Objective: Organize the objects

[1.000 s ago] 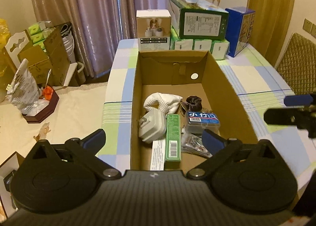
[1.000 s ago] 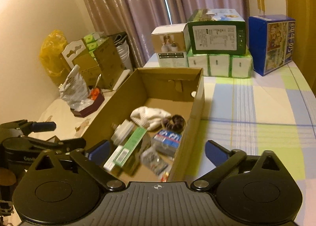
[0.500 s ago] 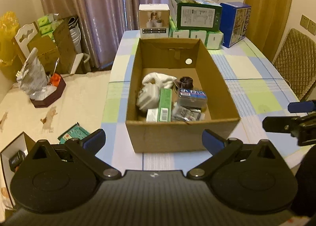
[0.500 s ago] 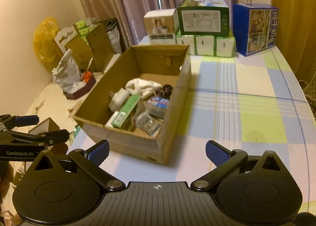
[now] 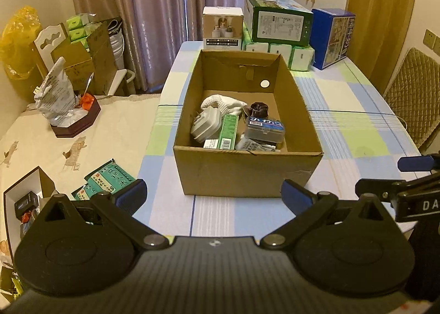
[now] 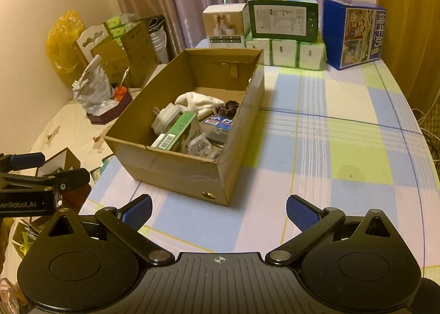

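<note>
1. Both jaws stood spread and empty: left gripper (image 5: 214,195), right gripper (image 6: 219,210).
2. At twelve o'clock, the open brown cardboard box (image 5: 247,174) sat on the checked tablecloth (image 6: 343,132).
3. Inside lay a green rectangular carton (image 5: 228,132) and a white cloth (image 5: 222,101); seemingly between picks, the next move needs a reach in.

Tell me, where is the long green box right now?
The long green box lies inside the cardboard box on the table, near its front wall. The white plug is on its left and the blue-labelled case on its right.
</note>
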`<state>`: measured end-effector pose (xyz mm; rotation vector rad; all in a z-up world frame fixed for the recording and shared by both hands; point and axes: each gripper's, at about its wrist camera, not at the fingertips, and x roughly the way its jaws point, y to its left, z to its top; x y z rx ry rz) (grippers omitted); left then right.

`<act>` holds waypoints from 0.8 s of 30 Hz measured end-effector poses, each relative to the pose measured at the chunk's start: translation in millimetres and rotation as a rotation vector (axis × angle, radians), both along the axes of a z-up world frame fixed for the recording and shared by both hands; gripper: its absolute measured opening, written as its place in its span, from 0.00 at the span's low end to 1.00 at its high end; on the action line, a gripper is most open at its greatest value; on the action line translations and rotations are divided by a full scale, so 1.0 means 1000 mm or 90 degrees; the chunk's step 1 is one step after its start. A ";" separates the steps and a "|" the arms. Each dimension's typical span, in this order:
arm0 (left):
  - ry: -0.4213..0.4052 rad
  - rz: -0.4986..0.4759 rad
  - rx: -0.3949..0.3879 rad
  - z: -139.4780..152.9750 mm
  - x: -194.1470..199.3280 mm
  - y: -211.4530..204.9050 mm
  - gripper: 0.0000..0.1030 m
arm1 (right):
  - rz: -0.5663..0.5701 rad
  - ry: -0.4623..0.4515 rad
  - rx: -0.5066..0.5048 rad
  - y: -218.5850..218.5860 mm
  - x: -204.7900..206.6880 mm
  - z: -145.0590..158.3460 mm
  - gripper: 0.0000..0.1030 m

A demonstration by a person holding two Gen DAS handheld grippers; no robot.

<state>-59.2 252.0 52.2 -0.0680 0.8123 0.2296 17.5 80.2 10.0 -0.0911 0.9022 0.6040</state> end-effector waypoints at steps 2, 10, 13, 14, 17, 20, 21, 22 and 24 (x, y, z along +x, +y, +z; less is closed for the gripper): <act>-0.001 0.001 0.000 0.000 -0.003 -0.003 0.99 | -0.003 0.001 0.000 -0.001 -0.001 0.000 0.98; 0.004 -0.007 0.009 -0.005 -0.009 -0.011 0.99 | -0.011 0.006 -0.002 -0.006 -0.001 -0.003 0.98; 0.005 -0.007 0.005 -0.007 -0.008 -0.012 0.99 | -0.013 0.006 -0.007 -0.007 -0.001 -0.005 0.98; 0.006 -0.006 0.004 -0.008 -0.008 -0.013 0.99 | -0.013 0.007 -0.007 -0.007 -0.001 -0.006 0.98; 0.007 -0.006 0.001 -0.010 -0.007 -0.014 0.99 | -0.015 0.011 -0.007 -0.008 -0.001 -0.007 0.98; 0.007 -0.006 0.000 -0.011 -0.007 -0.015 0.99 | -0.017 0.012 -0.007 -0.008 -0.001 -0.007 0.98; 0.007 -0.006 0.000 -0.011 -0.007 -0.015 0.99 | -0.016 0.012 -0.006 -0.008 -0.001 -0.007 0.98; 0.006 -0.006 -0.001 -0.011 -0.007 -0.015 0.99 | -0.017 0.011 -0.007 -0.008 -0.001 -0.007 0.98; 0.006 -0.006 0.000 -0.011 -0.007 -0.015 0.99 | -0.017 0.011 -0.007 -0.009 -0.001 -0.007 0.98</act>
